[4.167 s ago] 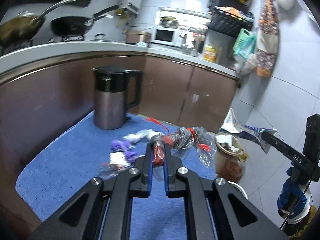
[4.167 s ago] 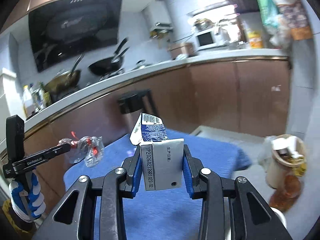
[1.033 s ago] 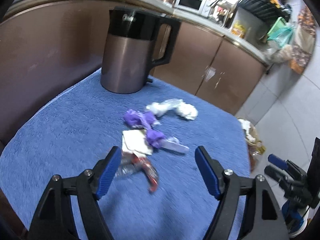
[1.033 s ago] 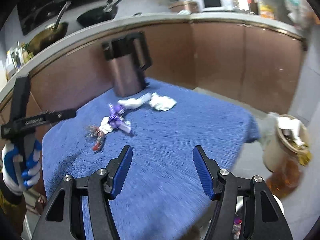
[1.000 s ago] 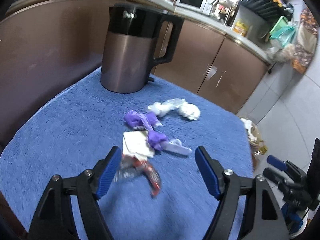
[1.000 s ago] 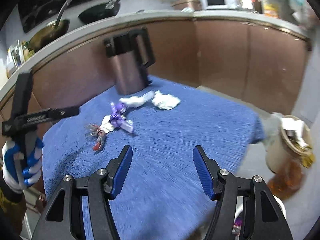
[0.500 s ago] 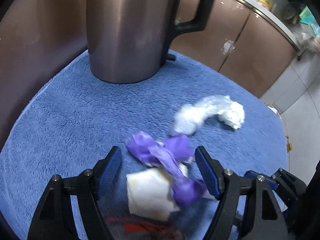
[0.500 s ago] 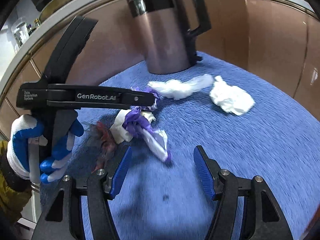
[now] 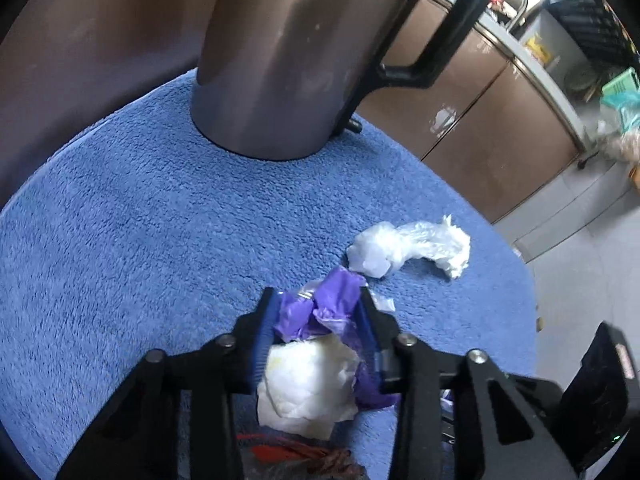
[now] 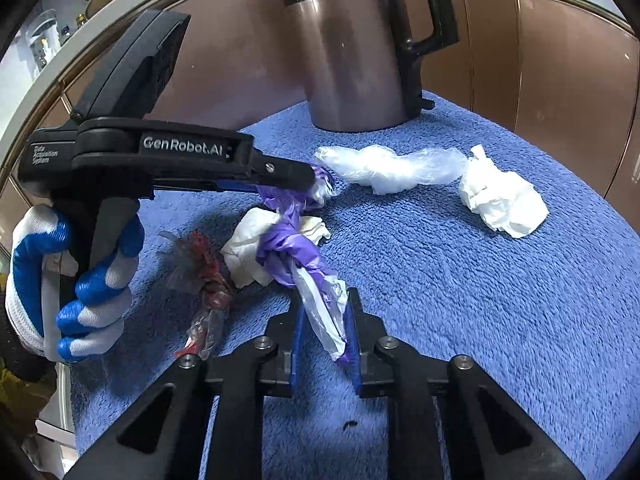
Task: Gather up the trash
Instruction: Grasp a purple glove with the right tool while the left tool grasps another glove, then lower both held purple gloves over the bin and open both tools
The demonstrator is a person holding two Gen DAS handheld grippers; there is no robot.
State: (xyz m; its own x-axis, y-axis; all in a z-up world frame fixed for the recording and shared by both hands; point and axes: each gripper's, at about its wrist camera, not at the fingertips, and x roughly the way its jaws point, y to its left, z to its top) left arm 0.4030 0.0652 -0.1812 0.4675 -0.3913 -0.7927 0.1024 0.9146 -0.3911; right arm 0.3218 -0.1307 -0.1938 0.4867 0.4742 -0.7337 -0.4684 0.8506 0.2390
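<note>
The purple bag lies twisted into a knotted rope near the middle of the desk, which is covered in a blue fleecy cloth, in front of the kettle. Both tongs have just been closing, each on one end of it. The left tongs pinch the crumpled purple end, with a wad of white tissue just behind the pads. The right tongs pinch the other end, where the purple film thins into a pale, almost clear tail. In the right wrist view the left tongs come in from the side, held by a gloved hand.

The bag looks very light and limp, thin film with no stiffness, so it should sag between the two grips and swing when lifted. The film is probably slick; the pale tail is the weaker hold and may slide out of the pads, whereas the bunched purple end gives more bulk to bite on. The knot in the middle is the firmest part and would be the safest place to take it with a single grip.

The tissue lies pressed against the twist, and I cannot tell whether it is tangled in. It may ride up with the bag or drop off.

Still lying loose on the cloth are a red and clear wrapper, a clear plastic bag and a second white tissue, all equally light and soft.
</note>
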